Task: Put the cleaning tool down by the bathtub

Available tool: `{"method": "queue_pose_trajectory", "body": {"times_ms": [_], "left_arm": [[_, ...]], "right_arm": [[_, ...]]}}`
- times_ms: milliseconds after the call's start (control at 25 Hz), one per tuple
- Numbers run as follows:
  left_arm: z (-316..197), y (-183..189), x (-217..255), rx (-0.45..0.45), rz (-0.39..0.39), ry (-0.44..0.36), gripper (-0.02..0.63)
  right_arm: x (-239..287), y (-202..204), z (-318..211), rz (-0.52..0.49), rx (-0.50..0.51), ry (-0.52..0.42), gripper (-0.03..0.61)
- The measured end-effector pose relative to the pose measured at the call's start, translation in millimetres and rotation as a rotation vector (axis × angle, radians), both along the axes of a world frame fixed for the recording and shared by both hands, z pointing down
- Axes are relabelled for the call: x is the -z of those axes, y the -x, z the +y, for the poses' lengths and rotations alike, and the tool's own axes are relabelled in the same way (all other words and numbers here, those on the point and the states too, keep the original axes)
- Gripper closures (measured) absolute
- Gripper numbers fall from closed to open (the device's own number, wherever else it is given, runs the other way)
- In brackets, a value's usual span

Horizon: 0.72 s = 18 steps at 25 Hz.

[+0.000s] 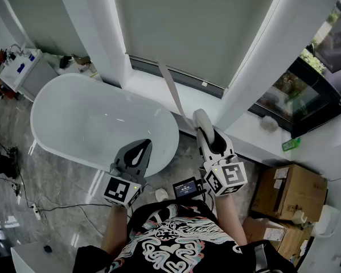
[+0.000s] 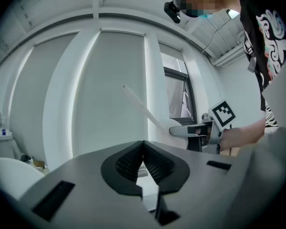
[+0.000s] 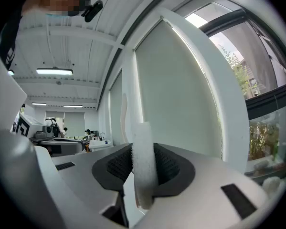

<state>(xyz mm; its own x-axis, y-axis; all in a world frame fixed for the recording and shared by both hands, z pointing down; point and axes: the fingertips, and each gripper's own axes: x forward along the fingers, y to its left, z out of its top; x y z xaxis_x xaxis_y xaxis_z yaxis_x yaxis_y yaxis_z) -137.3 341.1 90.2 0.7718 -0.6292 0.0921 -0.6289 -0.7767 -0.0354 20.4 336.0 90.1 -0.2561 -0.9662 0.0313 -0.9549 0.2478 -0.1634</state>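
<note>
The white oval bathtub (image 1: 90,124) stands on the marble floor at the left of the head view. My right gripper (image 1: 201,117) is shut on the cleaning tool (image 1: 171,90), a long pale flat handle that rises from the jaws toward the window. In the right gripper view the tool (image 3: 143,175) sits upright between the pads, and my right gripper (image 3: 143,152) presses on it. Over the tub's near right rim, my left gripper (image 1: 142,145) is shut with nothing in it. In the left gripper view my left gripper (image 2: 143,146) has its jaws touching, and the tool (image 2: 142,108) slants off to the right.
A white window sill (image 1: 153,84) runs behind the tub, with pillars on either side. Cardboard boxes (image 1: 287,195) stand at the right. A cart with bottles (image 1: 19,67) is at the far left. Cables (image 1: 39,209) lie on the floor. A small screen (image 1: 186,187) hangs between my grippers.
</note>
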Motion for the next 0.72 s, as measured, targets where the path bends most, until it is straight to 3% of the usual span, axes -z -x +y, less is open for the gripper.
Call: {"method": "queue_pose_trajectory", "body": {"times_ms": [200,360,720], "left_arm": [[39.9,-2.0,6.4,0.081,-0.028,0.008,0.598],[69.7,3.3,11.4,0.158,-0.076,-0.045,0.598],[122.8,-16.1,15.8,0.181,-0.071,-0.043,0.598]], "right_arm": [[2.0,-22.1,59.8,-0.046,-0.026,0.03,0.448],[3.4,-38.8,98.9,-0.077,-0.027,0.026,0.448],[1.2,-68.8,153.5,-0.091,-0.039,0.011,0.448]]}}
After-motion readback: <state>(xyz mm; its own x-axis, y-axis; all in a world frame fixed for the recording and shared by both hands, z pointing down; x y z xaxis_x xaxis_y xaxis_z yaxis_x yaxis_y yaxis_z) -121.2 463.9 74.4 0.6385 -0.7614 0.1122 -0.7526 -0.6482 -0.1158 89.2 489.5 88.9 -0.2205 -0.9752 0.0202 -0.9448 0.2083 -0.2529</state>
